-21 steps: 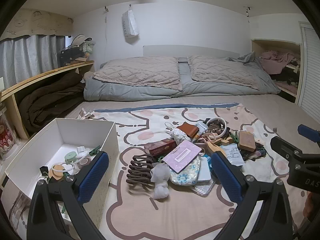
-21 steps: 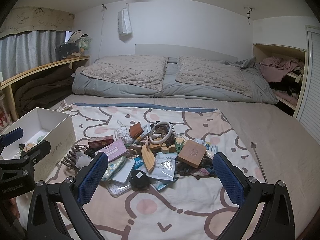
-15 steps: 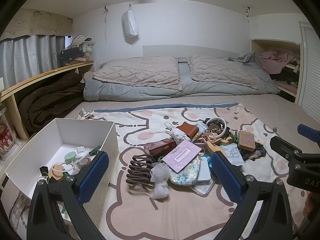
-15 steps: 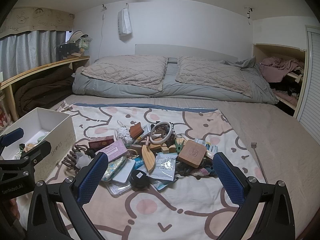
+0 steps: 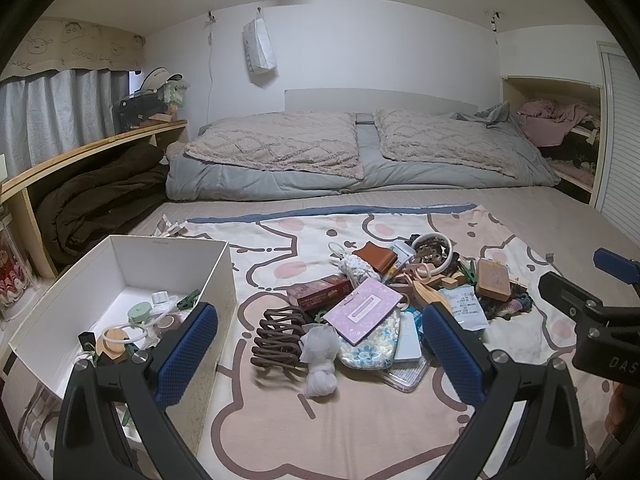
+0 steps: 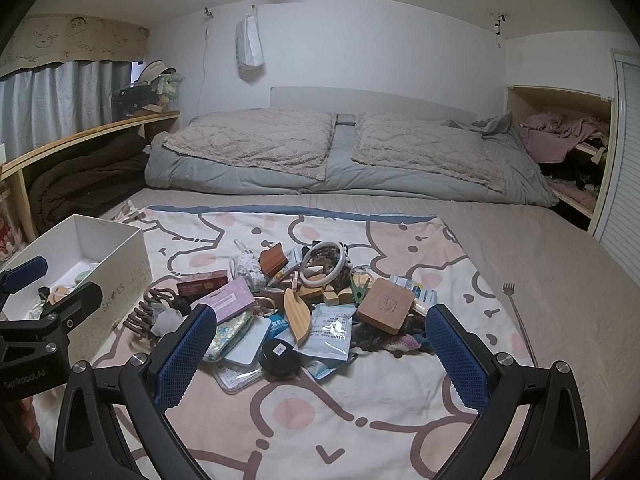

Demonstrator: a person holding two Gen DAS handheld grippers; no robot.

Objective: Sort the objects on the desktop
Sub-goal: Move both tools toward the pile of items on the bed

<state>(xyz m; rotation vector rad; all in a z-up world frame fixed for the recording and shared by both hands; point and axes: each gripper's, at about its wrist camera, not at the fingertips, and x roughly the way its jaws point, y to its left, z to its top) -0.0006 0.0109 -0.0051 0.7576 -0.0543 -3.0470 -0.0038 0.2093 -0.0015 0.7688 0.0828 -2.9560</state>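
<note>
Both grippers hang above the blanket with nothing between their fingers: the left gripper point(image 5: 320, 344) spread wide over the near edge of the pile, the right gripper point(image 6: 320, 344) just as wide a little to its right.

Largest first, the box point(image 5: 216, 280) stands at the left of the blanket point(image 5: 360, 420) and already holds a few small things, so it looks like the sorting target. The pile point(image 6: 312, 304) lies just beside it, items overlapping.

To do this pick well, I would take what lies loose on top or at the edge (nothing buried). The hair claw point(image 5: 276, 336) sits nearest the box, apart from most of the heap, touching only the white cloth wad point(image 5: 320, 360); it suits the left gripper. Close across its narrow body, not its teeth. The soap bar point(image 6: 386, 306) rests on top at the right and suits the right gripper. The black disc point(image 6: 279, 356) is low and flat, so leave it for later.
</note>
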